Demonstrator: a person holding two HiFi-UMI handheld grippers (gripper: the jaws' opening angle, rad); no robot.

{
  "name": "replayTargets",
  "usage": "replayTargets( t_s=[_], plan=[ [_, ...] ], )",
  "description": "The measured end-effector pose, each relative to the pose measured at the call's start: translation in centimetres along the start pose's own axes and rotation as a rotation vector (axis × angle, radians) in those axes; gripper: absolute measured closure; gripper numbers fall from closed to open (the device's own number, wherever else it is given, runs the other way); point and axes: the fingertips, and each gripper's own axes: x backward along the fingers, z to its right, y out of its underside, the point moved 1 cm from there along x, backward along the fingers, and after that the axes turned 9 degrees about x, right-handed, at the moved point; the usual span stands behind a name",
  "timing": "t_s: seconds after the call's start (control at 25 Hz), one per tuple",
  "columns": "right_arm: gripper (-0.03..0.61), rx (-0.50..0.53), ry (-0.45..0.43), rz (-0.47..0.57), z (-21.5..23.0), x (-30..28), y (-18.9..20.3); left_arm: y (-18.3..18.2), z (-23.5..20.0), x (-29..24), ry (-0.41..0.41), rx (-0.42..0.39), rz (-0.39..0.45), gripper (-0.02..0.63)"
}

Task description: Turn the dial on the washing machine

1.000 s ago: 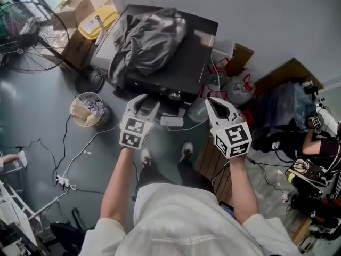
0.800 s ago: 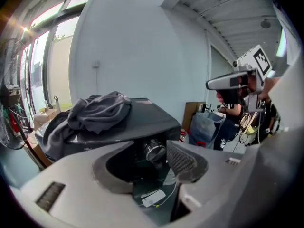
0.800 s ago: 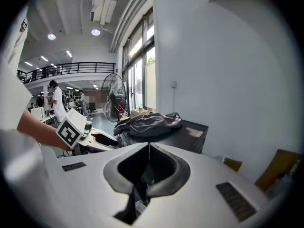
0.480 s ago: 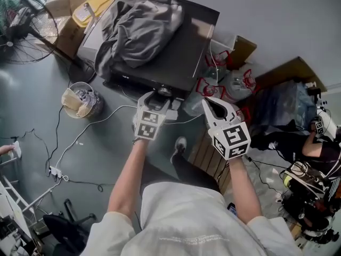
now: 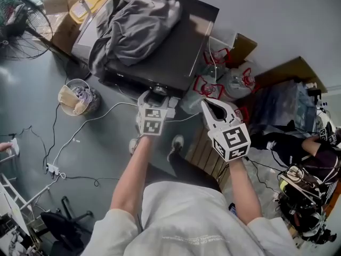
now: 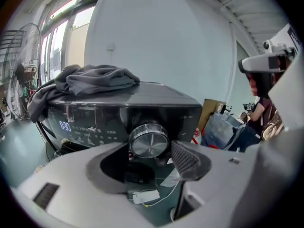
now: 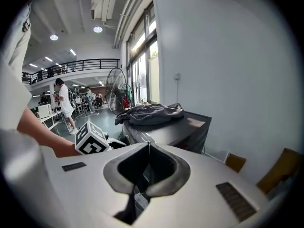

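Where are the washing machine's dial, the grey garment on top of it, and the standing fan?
dial [image 6: 149, 140], left gripper view, centre of its metal face.
grey garment [image 5: 139, 25], head view, middle of the crumpled heap.
standing fan [image 5: 26, 36], head view, on its wire grille.

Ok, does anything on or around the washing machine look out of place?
Yes: a crumpled grey garment lies heaped on the black washing machine's top, one end hanging over its front corner near the lit display. The round silver dial is uncovered and looks undamaged. White cables trail loose across the floor in front.
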Motion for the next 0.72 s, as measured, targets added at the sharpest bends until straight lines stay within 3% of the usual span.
replayTargets(
  t_s=[0.28,0.72],
  plan=[
    [0.564,-0.012,-0.003,-0.013,0.4,-0.2,0.7,-0.4,-0.3,-0.3,0.04,0.145,0.028,0.348],
    [0.563,0.006,-0.028,-0.014,-0.2,-1.1,0.1,-0.2,-0.9,-0.1,0.215,0.521,0.046,0.35]
  ],
)
